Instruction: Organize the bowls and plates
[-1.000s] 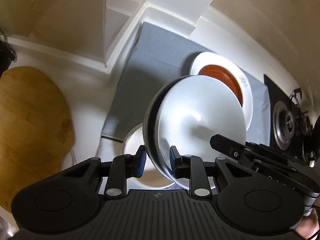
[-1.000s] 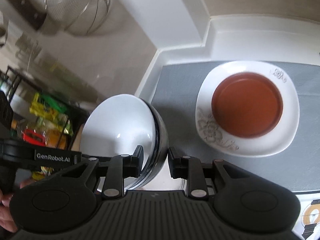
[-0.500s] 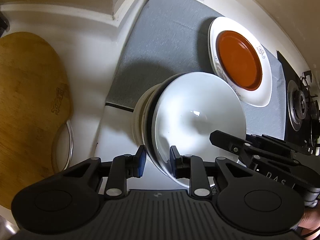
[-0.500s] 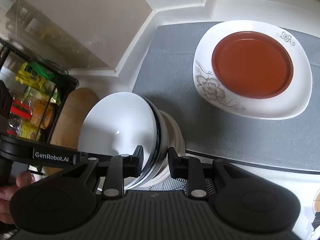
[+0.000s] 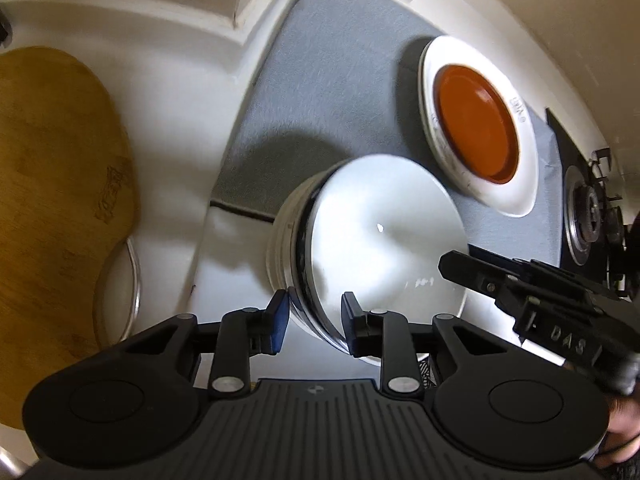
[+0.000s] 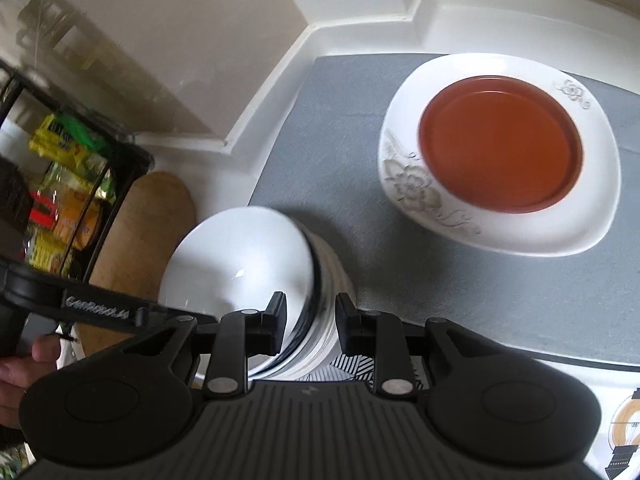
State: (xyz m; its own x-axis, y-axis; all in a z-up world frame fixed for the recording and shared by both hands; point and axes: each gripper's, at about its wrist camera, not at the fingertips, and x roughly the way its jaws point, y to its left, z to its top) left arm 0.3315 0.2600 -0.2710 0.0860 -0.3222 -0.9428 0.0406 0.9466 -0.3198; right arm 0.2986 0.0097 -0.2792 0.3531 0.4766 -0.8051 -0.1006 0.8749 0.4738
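A bowl (image 5: pixel 380 232), white inside with a dark outer wall, is tilted and rests in a white ribbed bowl (image 5: pixel 282 240) at the near edge of a grey mat (image 5: pixel 332 80). My left gripper (image 5: pixel 315 318) is shut on its near rim. In the right wrist view, my right gripper (image 6: pixel 311 320) is shut on the opposite rim of the same bowl (image 6: pixel 240 256), with the ribbed bowl (image 6: pixel 332 276) just beneath. An orange plate (image 6: pixel 500 140) lies on a white flowered plate (image 6: pixel 560 236) further back on the mat.
A wooden cutting board (image 5: pixel 52 200) lies left of the mat on the white counter. A gas burner (image 5: pixel 588 220) sits at the right. A black rack of food packets (image 6: pixel 68 184) stands at the left, and a person's hand (image 6: pixel 20 364) grips the left tool.
Both grippers came down with the dark-walled bowl. It hung above the white ribbed bowl before and now sits nested in it.
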